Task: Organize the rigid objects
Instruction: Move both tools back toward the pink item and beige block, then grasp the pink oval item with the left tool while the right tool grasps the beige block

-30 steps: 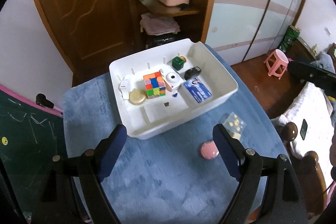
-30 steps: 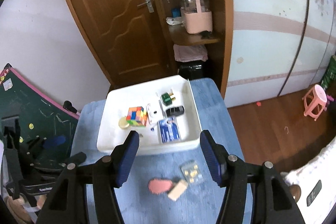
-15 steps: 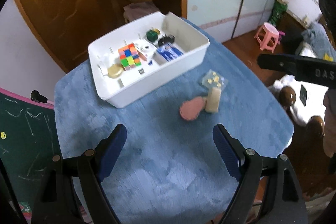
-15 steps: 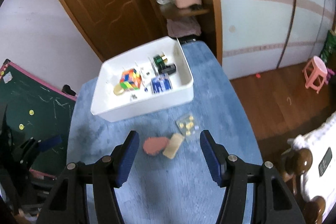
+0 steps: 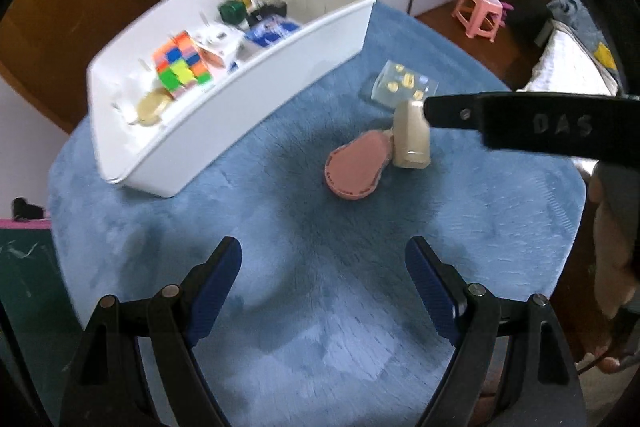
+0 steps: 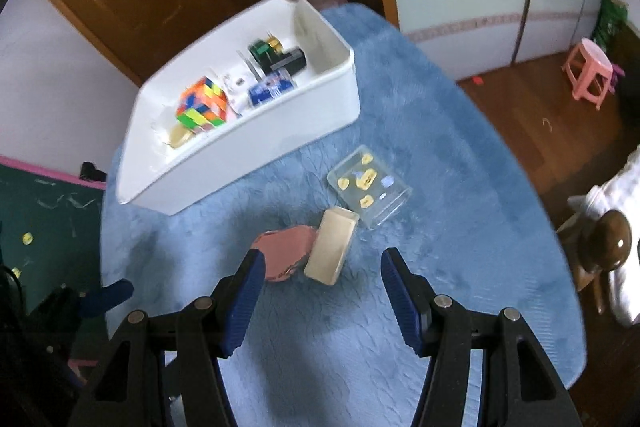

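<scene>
A white bin on the blue table cover holds a colour cube, a blue card, a green block and other small items. On the cover lie a pink oval case, a cream box touching it, and a clear box with yellow pieces. My right gripper is open, just short of the cream box and pink case. My left gripper is open and empty, nearer than the pink case.
The right gripper's black body crosses the left wrist view above the cream box. A pink stool stands on the wooden floor to the right. A wooden door and shelf unit stand behind the table. A green chalkboard leans at the left.
Both grippers have dropped lower and closer to the loose items on the cover. The right gripper has come up to the cream box and pink case. Both jaws stay open.
</scene>
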Demonstrator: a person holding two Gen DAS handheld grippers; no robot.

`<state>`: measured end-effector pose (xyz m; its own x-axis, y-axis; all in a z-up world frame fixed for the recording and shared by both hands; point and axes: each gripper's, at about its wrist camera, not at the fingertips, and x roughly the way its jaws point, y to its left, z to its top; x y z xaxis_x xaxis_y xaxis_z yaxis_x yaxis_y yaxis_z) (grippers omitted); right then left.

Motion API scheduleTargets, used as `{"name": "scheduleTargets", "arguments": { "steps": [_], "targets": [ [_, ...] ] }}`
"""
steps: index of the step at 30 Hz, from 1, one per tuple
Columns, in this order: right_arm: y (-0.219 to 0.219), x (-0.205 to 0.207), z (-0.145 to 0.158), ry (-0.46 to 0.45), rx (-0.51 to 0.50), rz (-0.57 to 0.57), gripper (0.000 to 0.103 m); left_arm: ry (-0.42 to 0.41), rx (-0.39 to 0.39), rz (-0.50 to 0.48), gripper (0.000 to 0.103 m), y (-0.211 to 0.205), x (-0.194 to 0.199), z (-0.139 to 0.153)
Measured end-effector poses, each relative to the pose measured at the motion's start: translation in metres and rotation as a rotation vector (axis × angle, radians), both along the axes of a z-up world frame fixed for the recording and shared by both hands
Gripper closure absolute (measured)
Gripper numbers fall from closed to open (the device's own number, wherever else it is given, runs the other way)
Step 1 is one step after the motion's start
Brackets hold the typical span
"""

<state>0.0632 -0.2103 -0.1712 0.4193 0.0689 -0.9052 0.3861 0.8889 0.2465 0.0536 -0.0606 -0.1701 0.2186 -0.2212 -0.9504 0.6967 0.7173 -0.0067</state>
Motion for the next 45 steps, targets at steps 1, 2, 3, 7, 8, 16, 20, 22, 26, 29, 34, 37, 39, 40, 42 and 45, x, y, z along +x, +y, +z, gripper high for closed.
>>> {"name": "scheduleTargets", "arguments": {
  "steps": [1, 2, 3, 7, 8, 16, 20, 22, 26, 29, 34, 37, 39, 40, 42, 45],
  "targets": [
    [0.002, 0.005, -0.009, 0.011, 0.002, -0.012, 0.043, 0.013, -0.004, -0.011, 0.017, -0.001, 0.005, -0.006],
    [0.002, 0.008, -0.016, 0.02, 0.003, -0.025, 0.043, 0.024, -0.006, -0.02, 0.017, -0.002, 0.008, -0.011],
    [0.002, 0.012, -0.023, 0.032, 0.004, -0.041, 0.044, 0.036, -0.007, -0.03, 0.017, -0.004, 0.013, -0.016],
    [-0.001, 0.022, -0.049, 0.075, 0.031, -0.095, 0.051, 0.095, -0.009, -0.064, 0.017, -0.01, 0.027, -0.033],
    [-0.002, 0.023, -0.052, 0.081, 0.034, -0.104, 0.054, 0.102, -0.012, -0.077, 0.017, -0.011, 0.03, -0.036],
    [-0.018, 0.014, -0.065, 0.079, 0.108, -0.166, 0.077, 0.111, -0.014, -0.163, 0.017, -0.034, 0.039, -0.054],
    [-0.025, 0.002, -0.065, 0.082, 0.127, -0.19, 0.077, 0.129, -0.015, -0.181, 0.017, -0.045, 0.045, -0.061],
    [-0.026, -0.001, -0.066, 0.082, 0.131, -0.197, 0.077, 0.143, -0.011, -0.187, 0.017, -0.049, 0.049, -0.066],
    [-0.032, -0.005, -0.067, 0.078, 0.137, -0.208, 0.077, 0.159, 0.001, -0.208, 0.018, -0.055, 0.05, -0.073],
    [-0.037, -0.007, -0.065, 0.072, 0.134, -0.21, 0.077, 0.154, 0.02, -0.249, 0.018, -0.059, 0.045, -0.075],
    [-0.036, -0.006, -0.064, 0.079, 0.127, -0.207, 0.077, 0.097, 0.061, -0.294, 0.027, -0.063, 0.035, -0.079],
    [-0.033, -0.002, -0.066, 0.083, 0.127, -0.207, 0.077, 0.087, 0.051, -0.3, 0.05, -0.066, 0.032, -0.076],
    [-0.031, -0.001, -0.065, 0.08, 0.121, -0.202, 0.077, 0.076, 0.06, -0.29, 0.05, -0.065, 0.032, -0.074],
    [-0.03, -0.001, -0.065, 0.079, 0.12, -0.199, 0.077, 0.078, 0.065, -0.285, 0.05, -0.065, 0.031, -0.073],
    [-0.026, 0.0, -0.064, 0.077, 0.117, -0.192, 0.077, 0.077, 0.064, -0.265, 0.05, -0.065, 0.03, -0.072],
    [-0.024, -0.003, -0.055, 0.063, 0.107, -0.172, 0.077, 0.075, 0.055, -0.225, 0.05, -0.062, 0.032, -0.062]
  ]
}}
